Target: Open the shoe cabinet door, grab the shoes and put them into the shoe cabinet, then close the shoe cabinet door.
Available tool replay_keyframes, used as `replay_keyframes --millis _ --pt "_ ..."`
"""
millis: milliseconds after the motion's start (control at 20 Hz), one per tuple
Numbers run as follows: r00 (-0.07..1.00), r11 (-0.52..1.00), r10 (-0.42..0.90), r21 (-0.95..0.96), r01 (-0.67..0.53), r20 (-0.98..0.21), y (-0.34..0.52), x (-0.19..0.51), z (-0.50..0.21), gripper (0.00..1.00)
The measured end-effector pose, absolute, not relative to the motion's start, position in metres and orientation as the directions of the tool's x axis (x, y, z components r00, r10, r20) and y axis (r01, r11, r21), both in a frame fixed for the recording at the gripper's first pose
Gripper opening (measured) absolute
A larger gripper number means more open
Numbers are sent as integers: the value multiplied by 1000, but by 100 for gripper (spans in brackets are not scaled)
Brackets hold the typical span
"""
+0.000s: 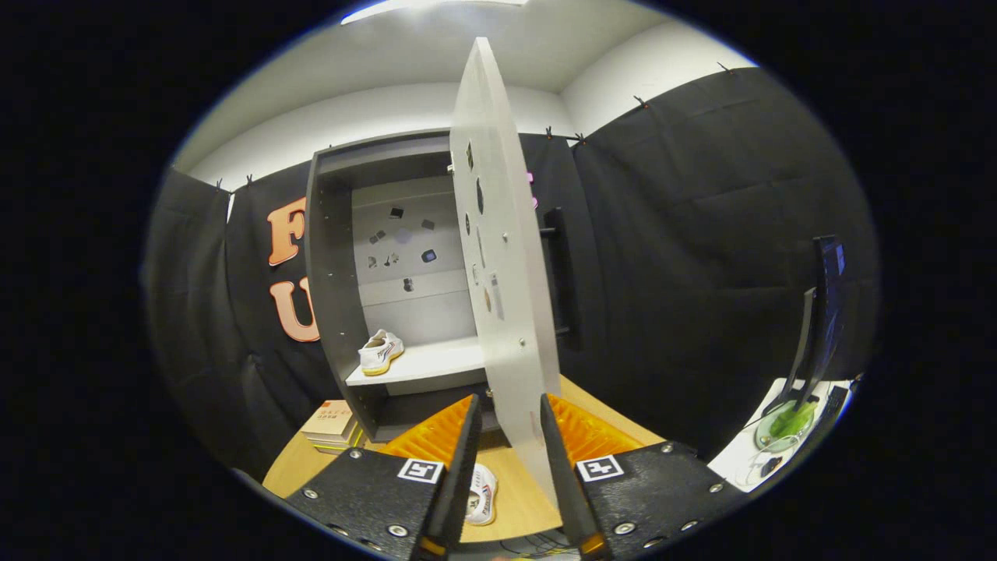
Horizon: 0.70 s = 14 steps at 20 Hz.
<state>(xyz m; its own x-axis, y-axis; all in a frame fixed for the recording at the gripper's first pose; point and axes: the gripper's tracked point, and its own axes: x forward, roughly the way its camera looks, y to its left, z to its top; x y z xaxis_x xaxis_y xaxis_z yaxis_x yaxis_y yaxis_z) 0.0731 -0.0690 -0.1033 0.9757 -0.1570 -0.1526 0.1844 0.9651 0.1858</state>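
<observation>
Dark grey cabinet (331, 312), pale grey door (498, 257), white shoe (381, 352) with yellow sole.

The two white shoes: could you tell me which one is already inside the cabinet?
The shoe on the cabinet shelf, left of the open door; the other shoe lies on the table between the open gripper's fingers.

The booth is lit evenly from a ceiling light (424, 6), which is blown out to white glare above the cabinet door (498, 257). Shade is cast inside the cabinet (335, 273) left of the door. Straight lines are bowed by fisheye distortion. Focus is held sharp throughout.
</observation>
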Motion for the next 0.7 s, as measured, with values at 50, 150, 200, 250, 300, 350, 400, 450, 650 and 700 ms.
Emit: replay_keyframes --millis 50,150,200,250,300,350,400,450,650,700 --pt "974 962 -155 198 187 -168 -58 73 -108 55" --pt "971 962 -146 203 184 -187 -35 75 -119 71" --pt "969 962 -144 201 184 -199 -24 78 -126 76" --pt "968 961 -144 202 186 -206 -14 81 -133 78" --pt "963 960 -141 206 189 -230 -5 83 -144 80" --pt "958 959 -136 210 192 -254 5 85 -157 80" --pt "951 958 -141 204 201 -276 12 87 -170 81" --pt "946 959 -139 198 202 -293 19 91 -182 81" --pt "926 962 -92 209 178 -366 43 110 -234 78" --pt "921 961 -70 221 165 -384 48 114 -248 77"
